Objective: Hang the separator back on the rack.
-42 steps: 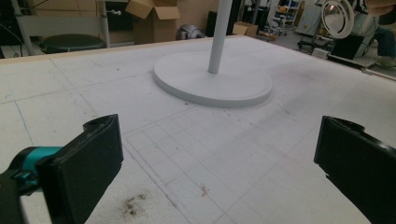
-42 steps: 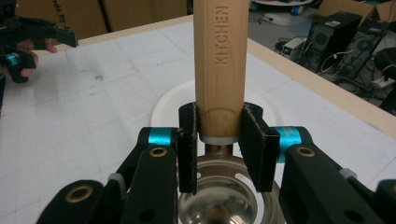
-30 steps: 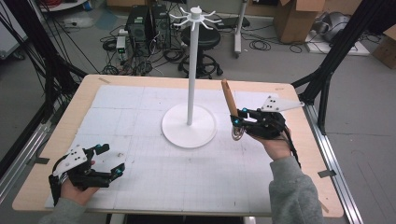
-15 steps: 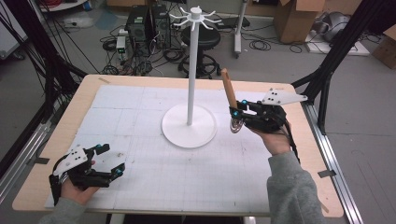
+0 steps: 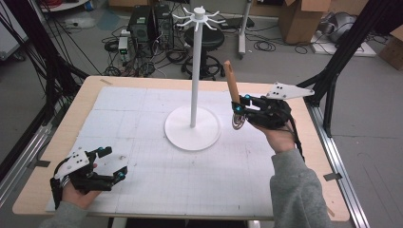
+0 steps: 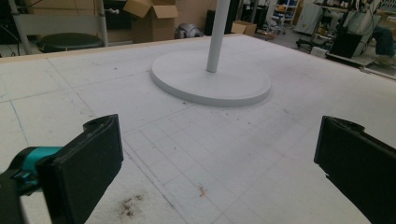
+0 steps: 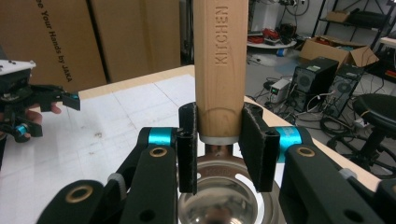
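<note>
A tall white stand (image 5: 196, 76) with hooks (image 5: 198, 16) at its top rises from a round base (image 5: 192, 130) in the middle of the white mat. My right gripper (image 5: 239, 107) hovers to the right of the base, shut on a utensil's wooden handle (image 5: 231, 83), which points up; its metal head (image 5: 237, 121) hangs below. In the right gripper view the pads (image 7: 254, 140) clamp the handle (image 7: 219, 56) just above the slotted metal bowl (image 7: 219, 200). My left gripper (image 5: 112, 162) rests at the mat's near left, open and empty, facing the base (image 6: 210, 79).
The wooden table edge (image 5: 332, 156) runs close to my right hand. Black frame posts (image 5: 332, 80) stand at the right and left. Behind the table are computer towers (image 5: 142, 28), a stool (image 5: 209, 40) and cardboard boxes (image 5: 299, 19).
My right gripper has risen a little with the utensil, staying beside the stand. The left gripper has not moved.
</note>
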The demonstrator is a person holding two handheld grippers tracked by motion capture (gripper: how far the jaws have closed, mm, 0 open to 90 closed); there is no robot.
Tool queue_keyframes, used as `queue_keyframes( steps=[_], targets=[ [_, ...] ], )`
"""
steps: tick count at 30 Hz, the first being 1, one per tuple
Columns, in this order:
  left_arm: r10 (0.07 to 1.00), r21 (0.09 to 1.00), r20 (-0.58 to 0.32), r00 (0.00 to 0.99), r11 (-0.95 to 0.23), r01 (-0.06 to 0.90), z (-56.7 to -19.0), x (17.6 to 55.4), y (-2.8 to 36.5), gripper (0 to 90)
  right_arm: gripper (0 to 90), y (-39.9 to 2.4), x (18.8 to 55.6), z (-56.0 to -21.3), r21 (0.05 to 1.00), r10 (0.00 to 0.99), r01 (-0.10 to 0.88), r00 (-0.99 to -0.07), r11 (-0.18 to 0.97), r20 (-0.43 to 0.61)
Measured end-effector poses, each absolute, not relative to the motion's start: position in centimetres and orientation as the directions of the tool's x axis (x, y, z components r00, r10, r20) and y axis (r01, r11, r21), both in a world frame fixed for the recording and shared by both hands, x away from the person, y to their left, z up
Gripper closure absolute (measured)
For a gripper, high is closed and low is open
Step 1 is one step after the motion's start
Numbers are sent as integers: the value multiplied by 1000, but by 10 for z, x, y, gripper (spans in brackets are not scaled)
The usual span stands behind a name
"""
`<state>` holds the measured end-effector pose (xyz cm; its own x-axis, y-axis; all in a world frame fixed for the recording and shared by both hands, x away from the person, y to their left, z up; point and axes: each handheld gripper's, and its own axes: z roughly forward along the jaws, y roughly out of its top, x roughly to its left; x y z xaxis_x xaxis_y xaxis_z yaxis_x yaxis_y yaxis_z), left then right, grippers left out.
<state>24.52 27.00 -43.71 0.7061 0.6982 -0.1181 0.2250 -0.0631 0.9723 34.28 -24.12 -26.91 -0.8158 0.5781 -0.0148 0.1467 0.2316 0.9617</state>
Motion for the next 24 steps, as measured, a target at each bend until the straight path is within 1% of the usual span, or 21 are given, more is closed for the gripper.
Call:
queue_keyframes(
  steps=[10,13,24],
  targets=[
    [707,973,-120,697,-56,223,-437,243,274,17,694,-237,349,-259,964,593,142,-805,223,-19],
    [707,973,-118,698,-56,222,-437,242,275,17,694,-234,350,-257,960,598,145,-801,239,-28],
    [715,974,-116,689,-54,220,-437,239,278,17,694,-228,351,-244,967,607,137,-795,214,-22]
  ],
)
